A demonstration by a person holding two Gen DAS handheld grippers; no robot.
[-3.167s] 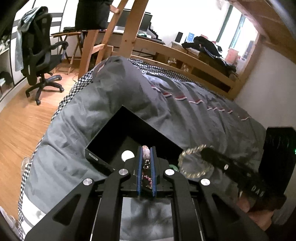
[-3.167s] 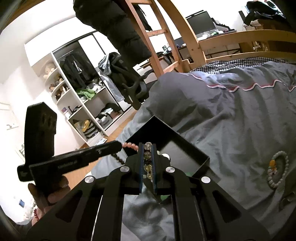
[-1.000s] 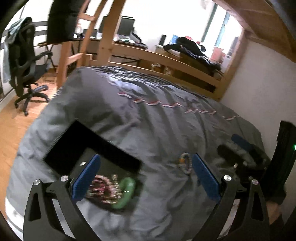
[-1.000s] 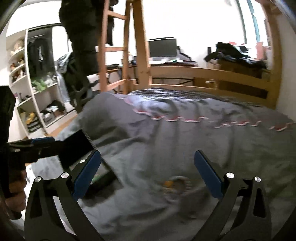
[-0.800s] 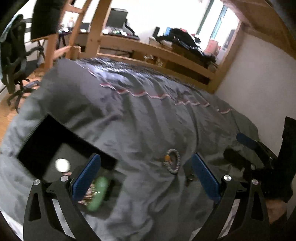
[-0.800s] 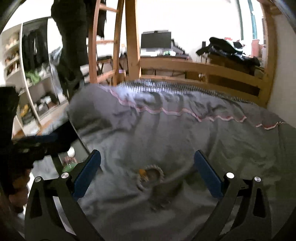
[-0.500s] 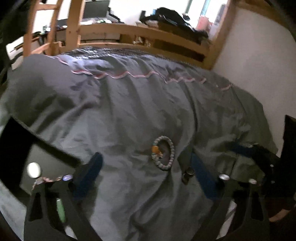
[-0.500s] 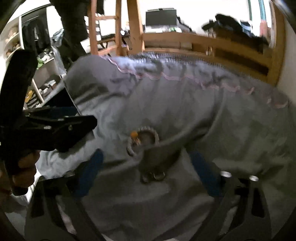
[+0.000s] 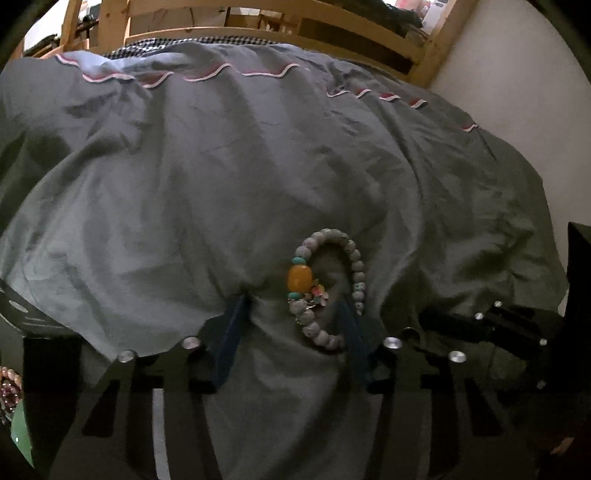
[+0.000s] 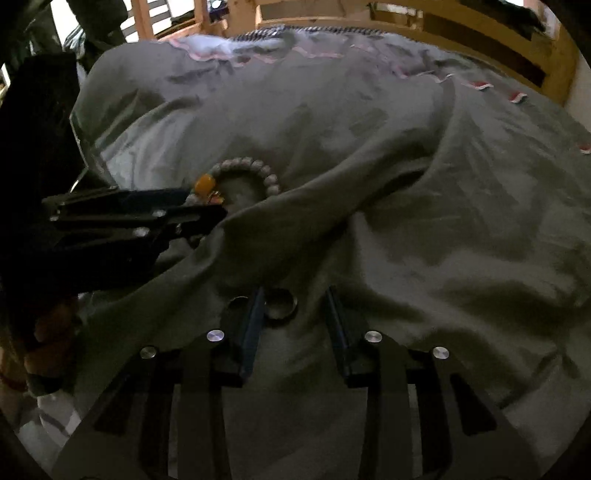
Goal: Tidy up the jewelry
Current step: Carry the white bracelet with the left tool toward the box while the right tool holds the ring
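A grey beaded bracelet [image 9: 332,280] with an orange bead lies on the grey duvet [image 9: 221,166]. My left gripper [image 9: 293,302] is open, pressed down on the duvet, its fingers on either side of the bracelet's near part. In the right wrist view the bracelet [image 10: 243,173] lies behind a duvet fold, with the left gripper's fingers [image 10: 147,210] reaching it from the left. My right gripper [image 10: 293,295] is open over two metal rings; one ring [image 10: 281,302] sits between the fingers, the other ring [image 10: 238,301] just outside the left finger.
The black jewelry box's edge [image 9: 33,321] shows at far left, with pink beads [image 9: 9,384] and a green bangle [image 9: 18,432] in it. A wooden bed rail [image 9: 277,22] runs along the far side, a white wall [image 9: 517,74] to the right.
Both grippers let go of bracelets over the black box, opened, swung right and came down: the left around the grey bracelet, the right around the rings. Both jaws have narrowed.
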